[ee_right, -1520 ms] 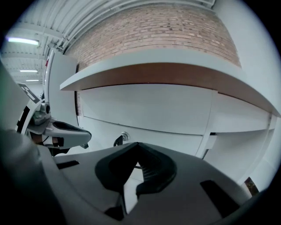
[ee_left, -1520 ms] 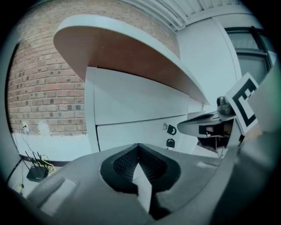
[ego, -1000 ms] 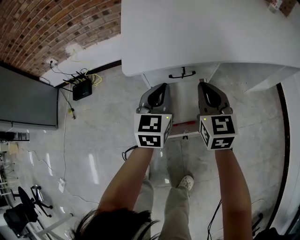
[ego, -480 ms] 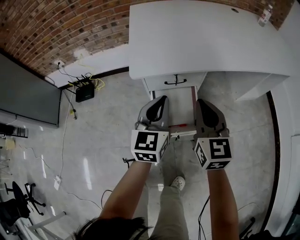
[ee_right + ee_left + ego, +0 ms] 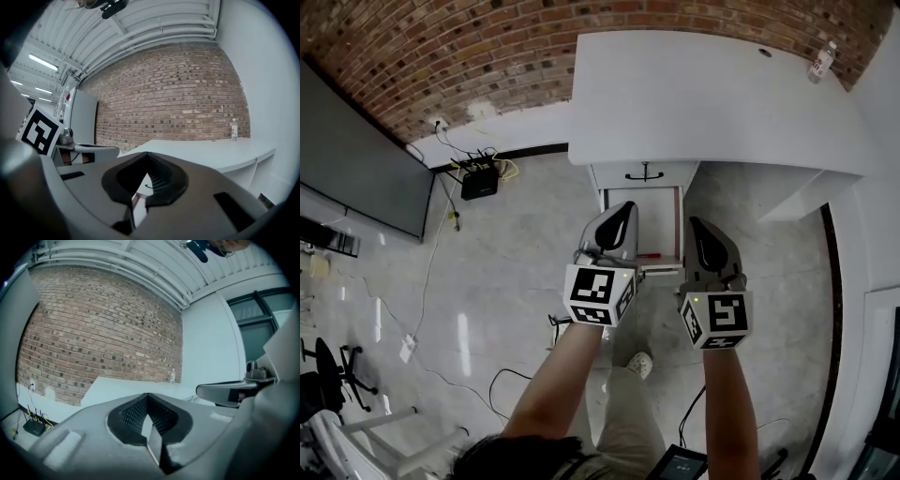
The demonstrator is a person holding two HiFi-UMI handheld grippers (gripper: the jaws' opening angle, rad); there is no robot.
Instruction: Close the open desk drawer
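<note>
We hold both claws shut and empty: the left gripper [image 5: 622, 217] has its jaws pressed together with only a small gap between the ribbed pads, and the right gripper [image 5: 697, 228] shows the same narrow seam, nothing caught in either. They hang side by side, pointing toward the desk [image 5: 703, 94], with the open drawer [image 5: 661, 214] lying between them and below. The left claw sits over its left side wall and the right over its right, but we cannot tell whether either touches it. The drawer front [image 5: 662, 266] lies on our side of the jaw tips, near the marker cubes, and something small and red [image 5: 649, 254] rests just inside it. Above the pulled-out drawer, the upper drawer [image 5: 645, 174] with its dark handle sits flush under the desktop. We judge the closing push has not yet begun. Next, we would bring the shut jaws back to the drawer front, set them against it evenly on both sides, and press straight toward the desk so it does not skew on its runners.
</note>
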